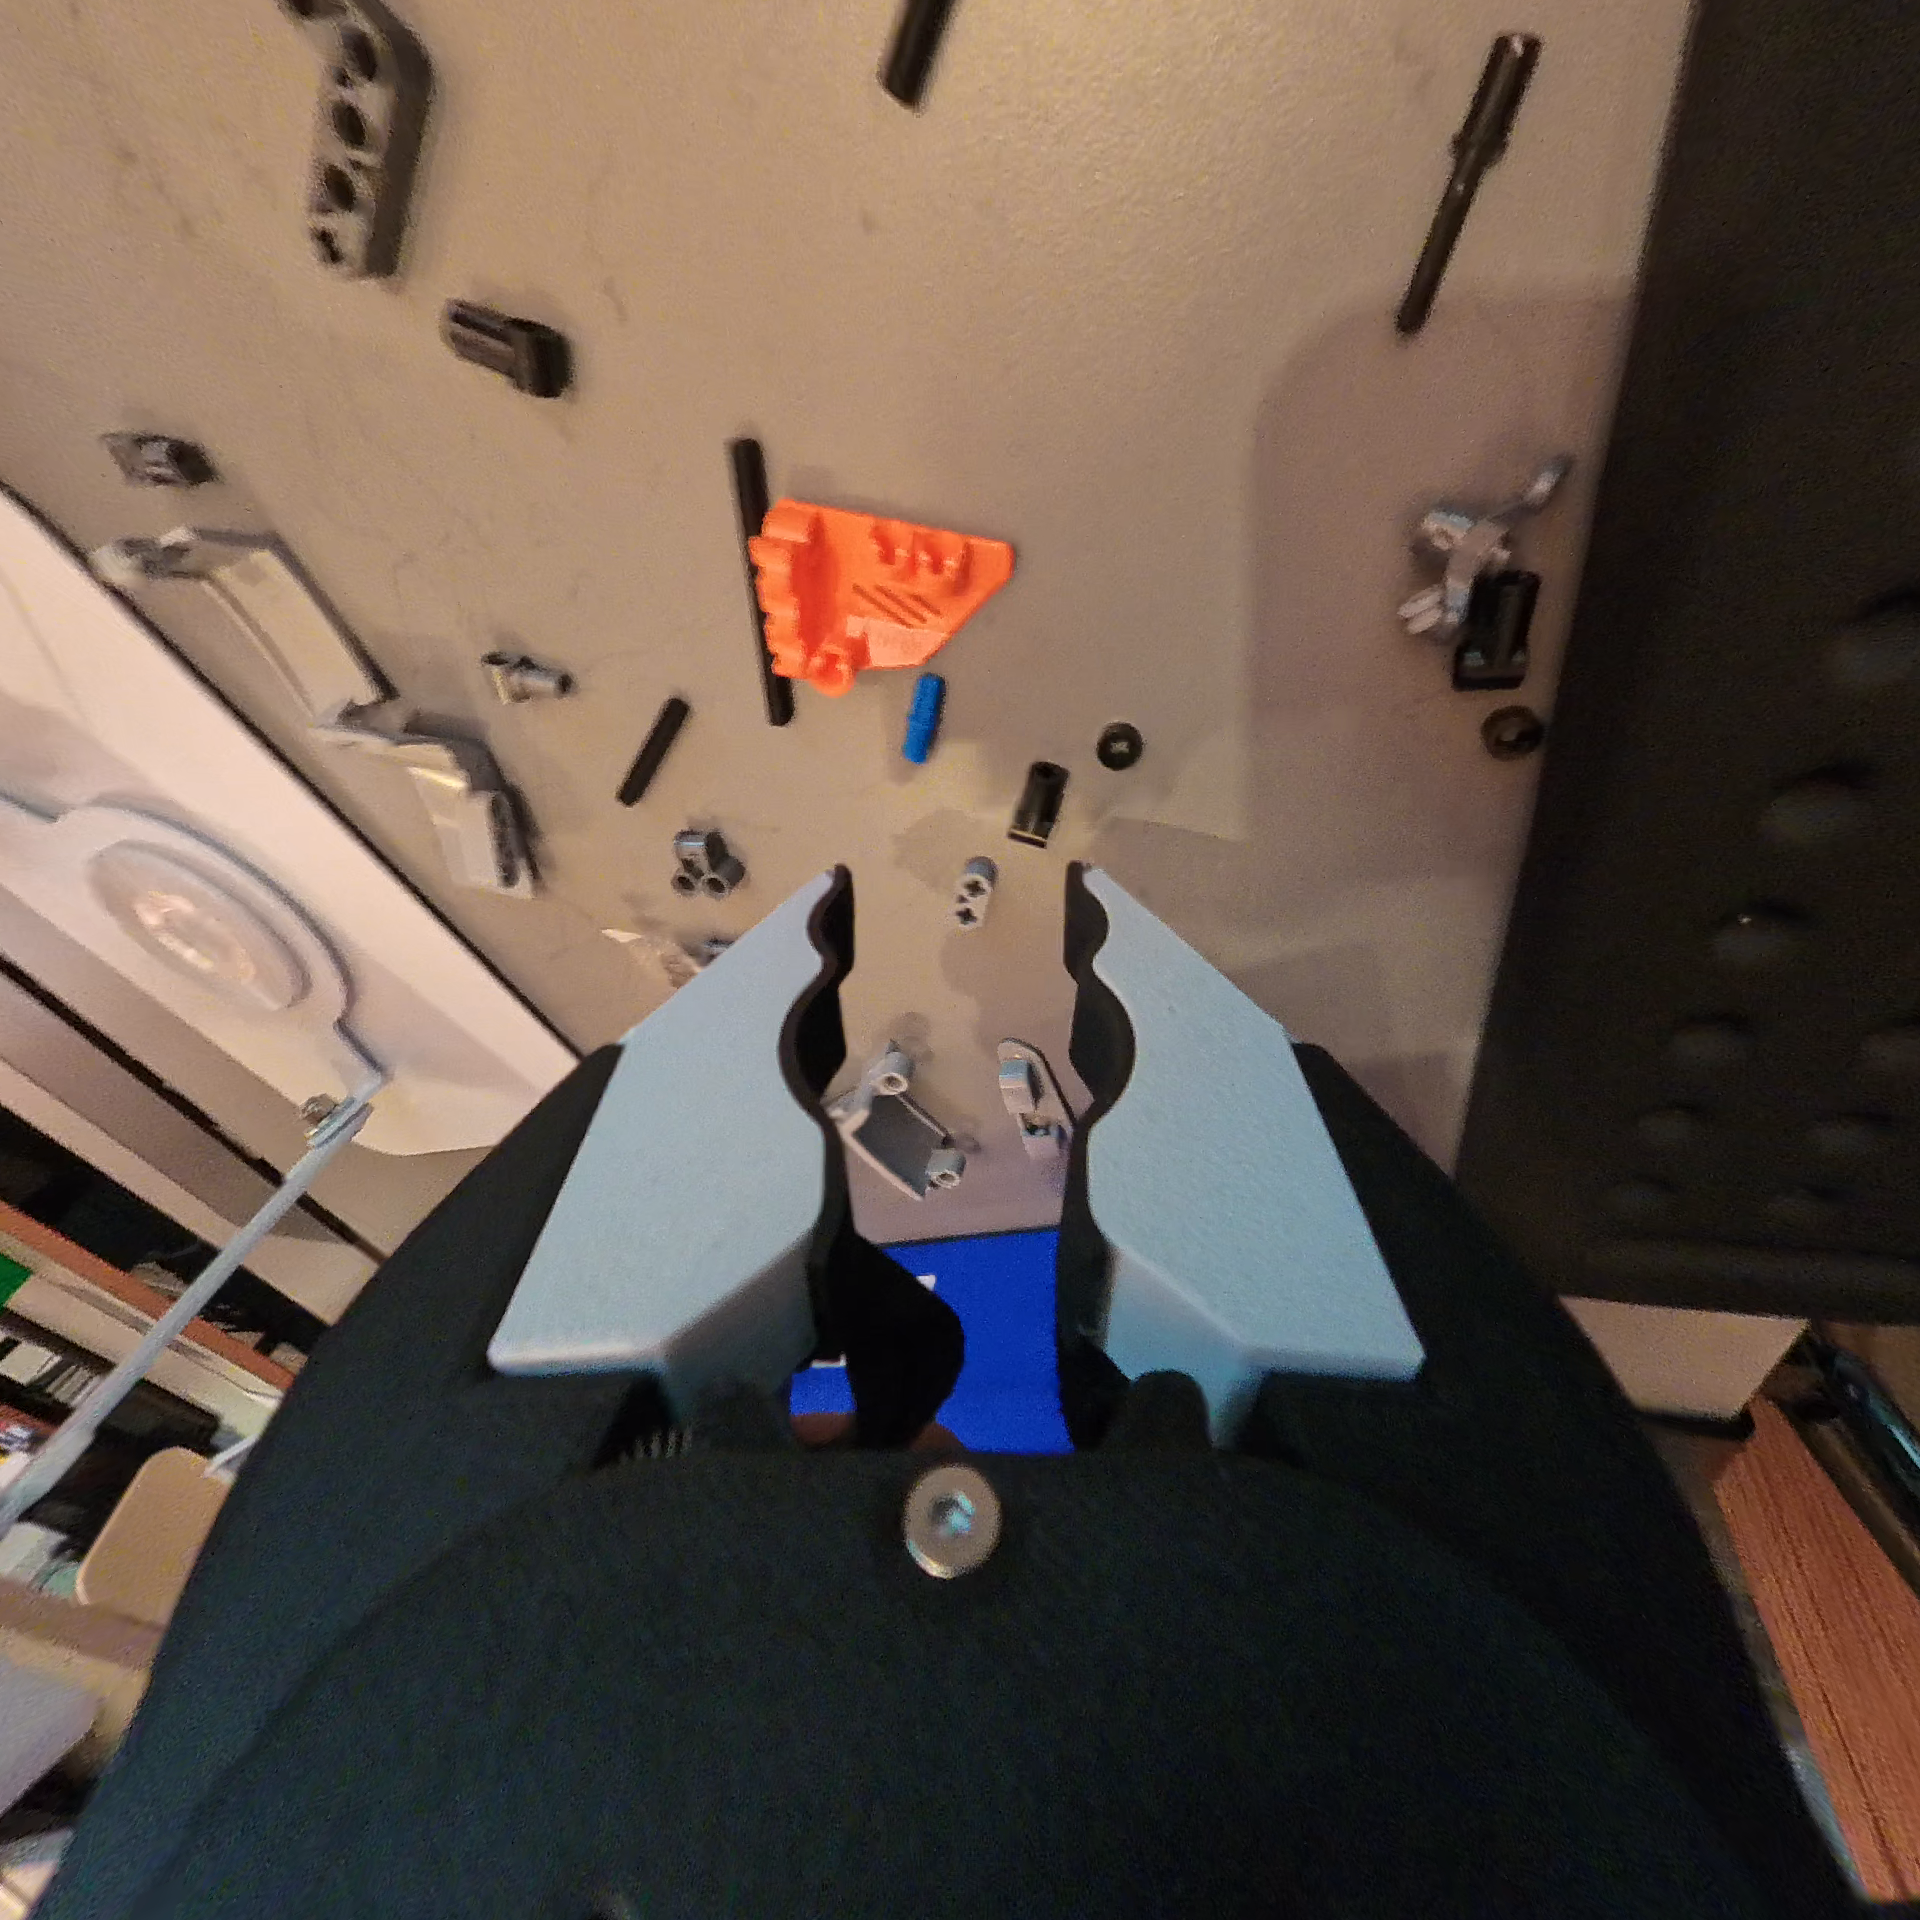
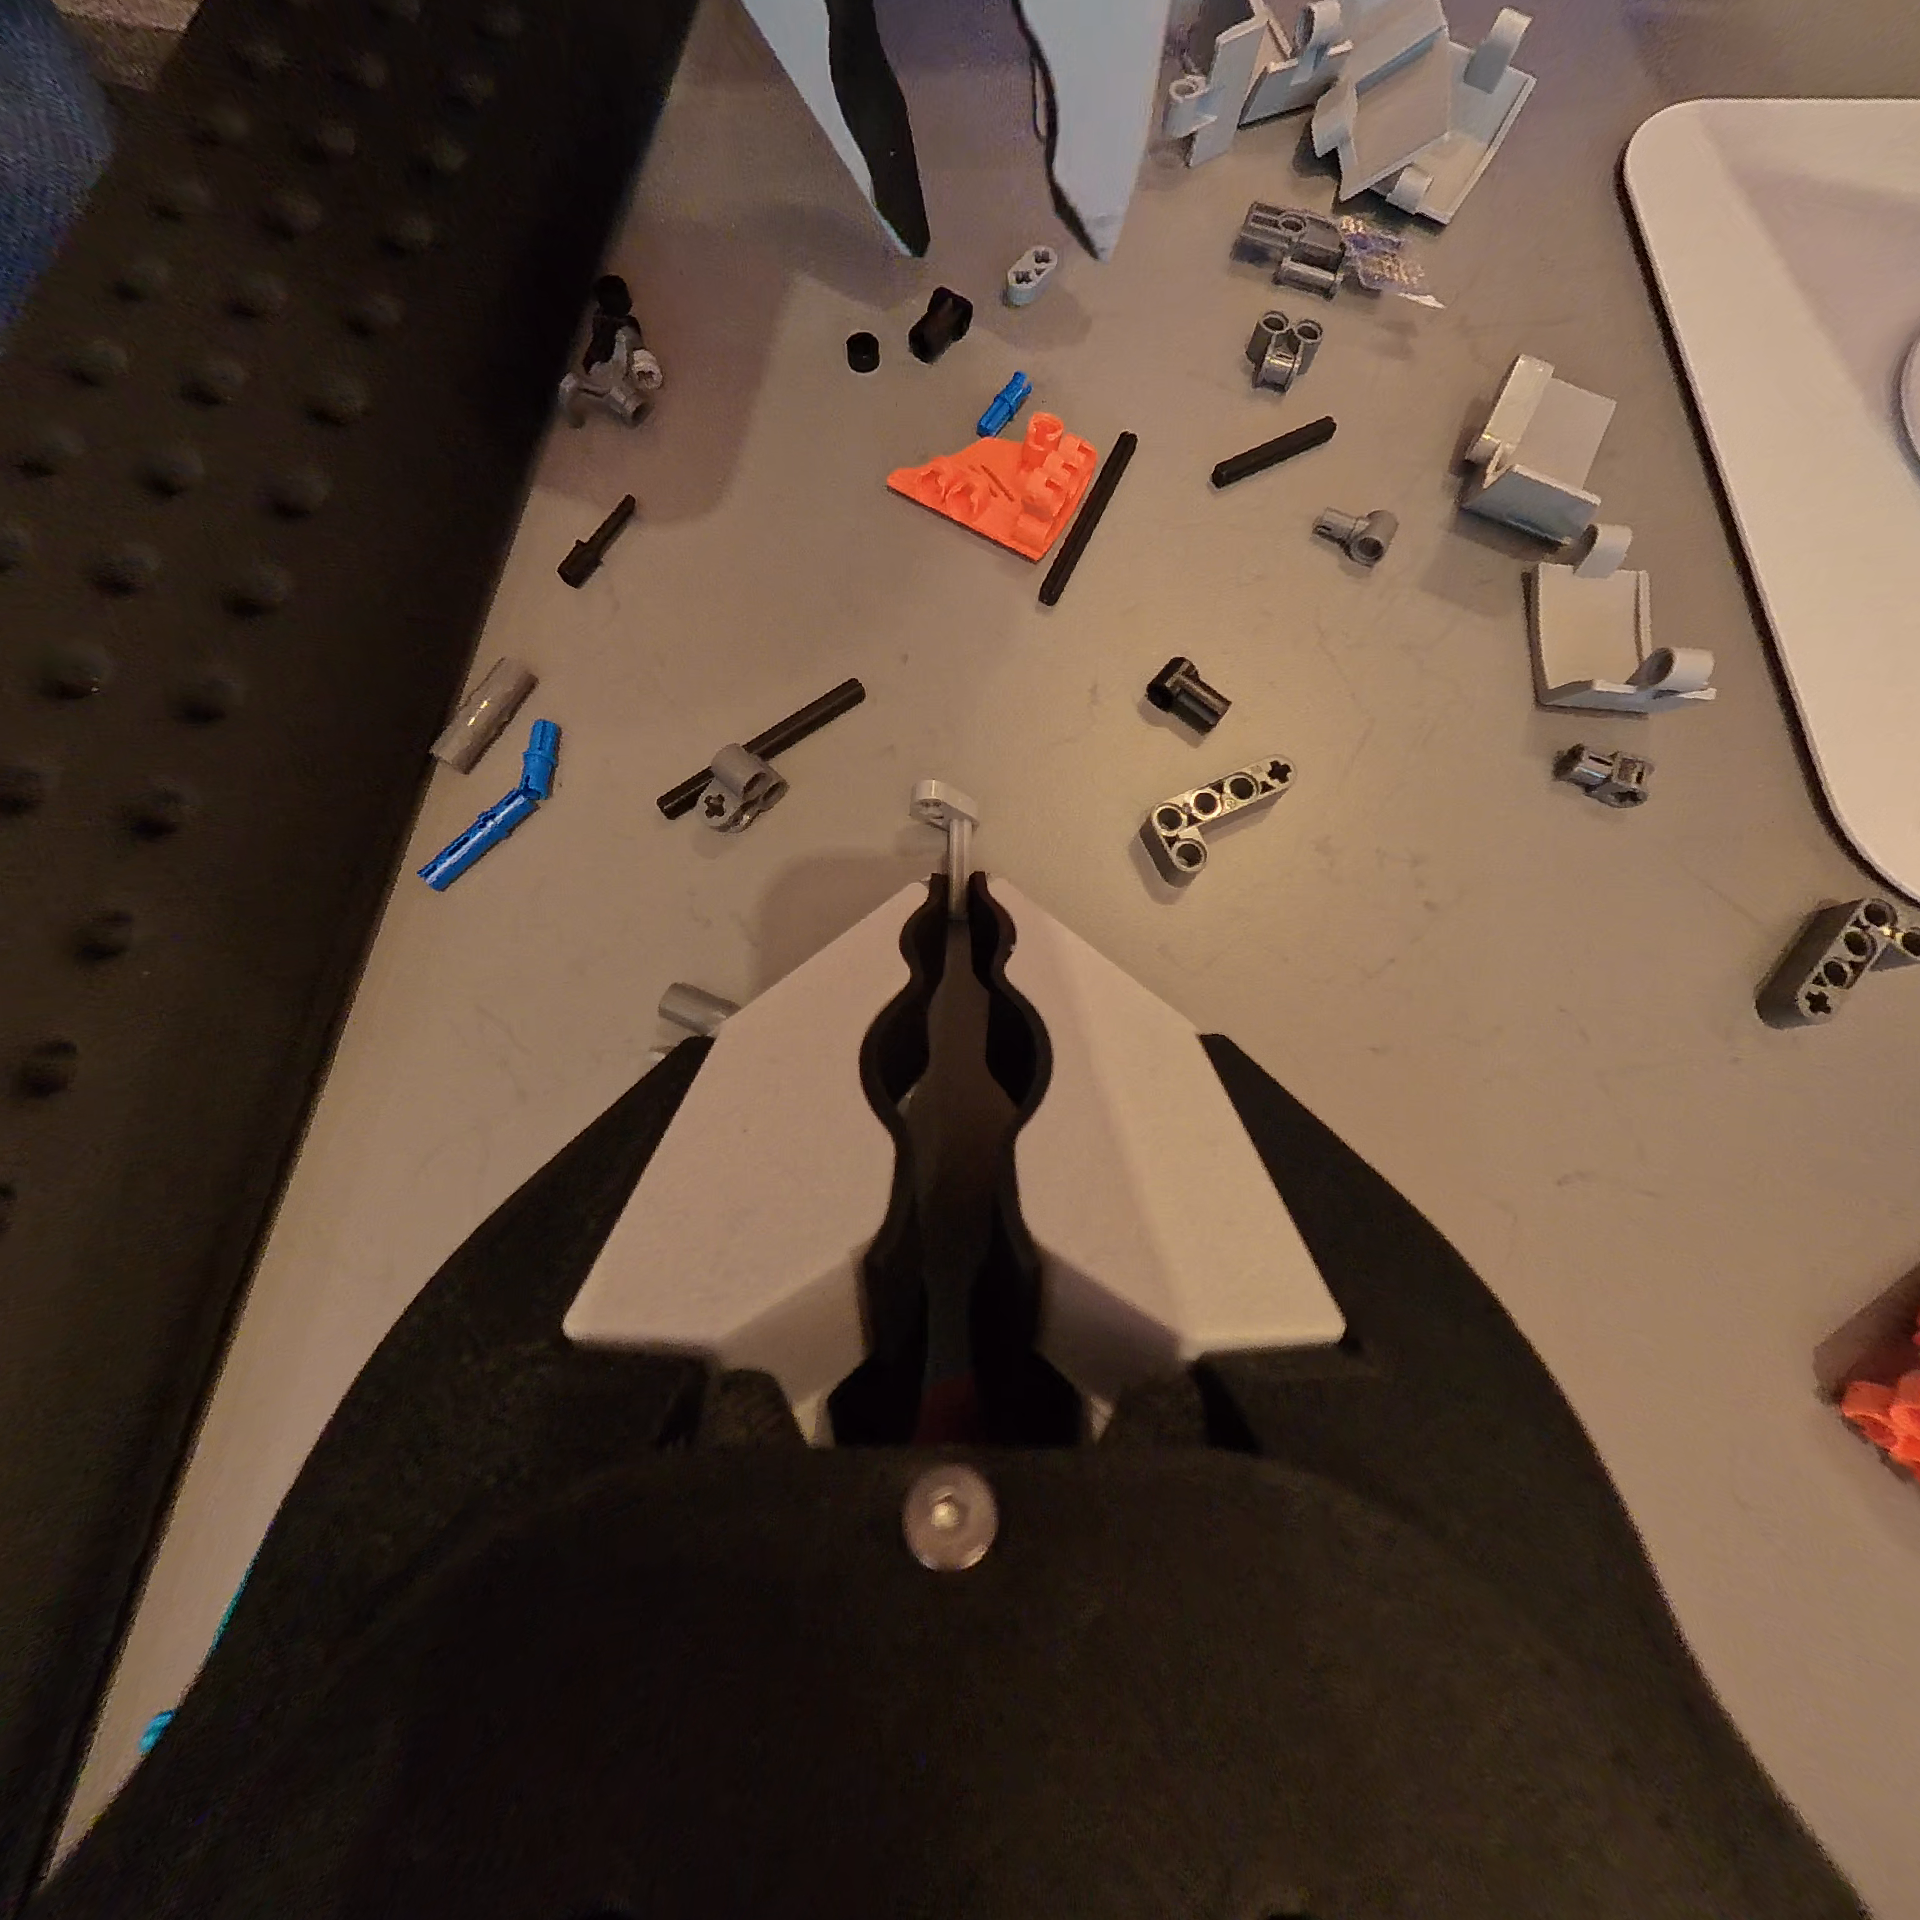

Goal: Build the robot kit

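Observation:
My right gripper [image 2: 958,883] is shut on a small light-grey axle piece with a flat head [image 2: 948,812], held above the grey table. My left gripper [image 1: 958,873] is open and empty, its fingers hanging over a small grey two-hole connector [image 1: 972,889]; it also shows at the top of the right wrist view [image 2: 1003,244], just behind the same connector [image 2: 1029,276]. An orange wedge plate [image 2: 1003,486] lies mid-table beside a long black axle [image 2: 1089,517]; both also show in the left wrist view, the plate [image 1: 883,592] next to the axle [image 1: 761,582].
Loose black, grey and blue building parts are scattered over the table. A black studded mat [image 2: 208,571] runs along the left, a white tray [image 2: 1787,416] at the right. Grey panel pieces [image 2: 1361,104] lie at the far end. Orange parts [image 2: 1886,1418] sit at the right edge. There is about 15 centimeters between the tips of the two grippers. The left tips stand about 5 centimeters off the plate [image 1: 883,592]. It is also in sight in the right wrist view [image 2: 992,483].

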